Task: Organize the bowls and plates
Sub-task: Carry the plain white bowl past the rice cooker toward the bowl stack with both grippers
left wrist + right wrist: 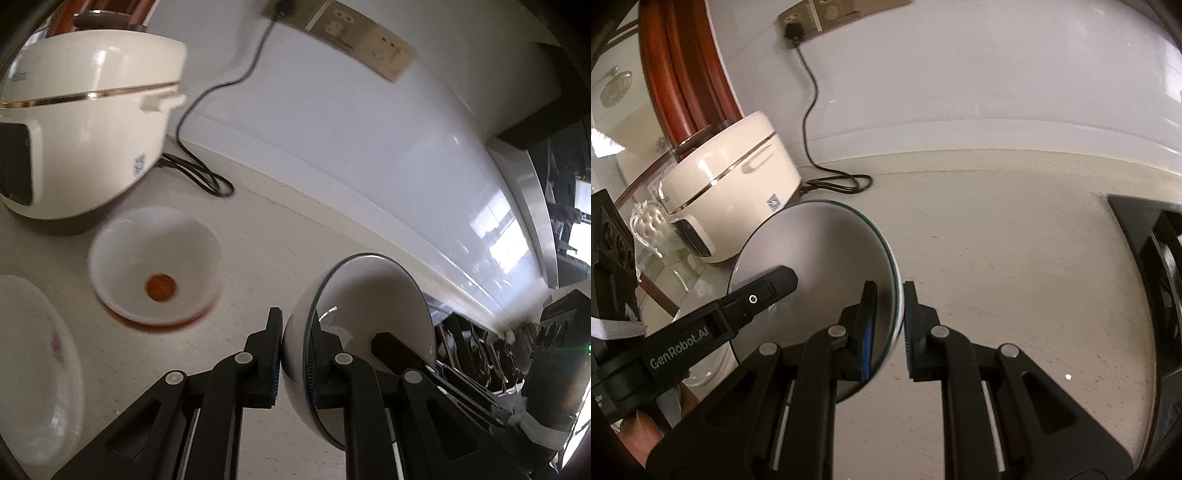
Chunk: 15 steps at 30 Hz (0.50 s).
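A white bowl with a thin green rim is held on its side above the counter. My left gripper is shut on its rim, one finger outside the wall and one inside. My right gripper clamps the opposite edge of the same bowl, and one of its fingers shows inside the bowl in the left wrist view. A second white bowl with a red-orange spot and base stands on the counter. A white flowered plate lies at the left edge.
A cream rice cooker stands at the back left, its black cord coiled on the counter by the wall. A black stove is at the right. Dark racked items sit right. A person's hand shows lower left.
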Each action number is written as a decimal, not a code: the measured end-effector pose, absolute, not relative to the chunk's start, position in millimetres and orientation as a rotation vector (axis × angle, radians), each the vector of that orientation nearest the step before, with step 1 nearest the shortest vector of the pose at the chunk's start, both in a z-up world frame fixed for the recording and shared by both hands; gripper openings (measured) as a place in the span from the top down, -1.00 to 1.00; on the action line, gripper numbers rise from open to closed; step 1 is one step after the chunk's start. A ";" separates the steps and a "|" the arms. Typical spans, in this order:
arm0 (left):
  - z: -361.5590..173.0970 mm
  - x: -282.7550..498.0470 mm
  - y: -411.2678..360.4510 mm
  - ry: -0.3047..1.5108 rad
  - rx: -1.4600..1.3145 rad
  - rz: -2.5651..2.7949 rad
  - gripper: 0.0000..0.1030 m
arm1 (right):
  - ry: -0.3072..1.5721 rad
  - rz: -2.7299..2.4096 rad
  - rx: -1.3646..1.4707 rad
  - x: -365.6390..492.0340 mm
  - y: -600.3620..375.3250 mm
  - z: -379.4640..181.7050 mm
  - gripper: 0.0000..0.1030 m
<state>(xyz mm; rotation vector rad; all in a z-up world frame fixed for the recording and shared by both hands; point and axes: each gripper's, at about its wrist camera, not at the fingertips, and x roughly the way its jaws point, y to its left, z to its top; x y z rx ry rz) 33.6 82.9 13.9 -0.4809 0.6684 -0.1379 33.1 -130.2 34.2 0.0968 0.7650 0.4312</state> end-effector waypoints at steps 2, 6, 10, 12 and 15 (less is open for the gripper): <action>16.4 35.3 91.8 0.657 -0.484 -0.124 0.77 | 0.760 0.449 0.090 35.8 -118.7 36.8 0.68; 16.5 37.0 112.6 0.641 -0.498 -0.101 0.77 | 0.757 0.477 0.076 42.0 -98.9 39.2 0.68; 16.1 38.3 127.5 0.627 -0.506 -0.078 0.77 | 0.757 0.501 0.066 47.2 -82.2 39.8 0.68; 16.7 37.1 131.8 0.622 -0.508 -0.069 0.77 | 0.757 0.511 0.060 48.8 -77.0 40.4 0.68; 16.7 39.9 142.1 0.612 -0.511 -0.050 0.77 | 0.760 0.528 0.057 53.1 -69.1 40.1 0.68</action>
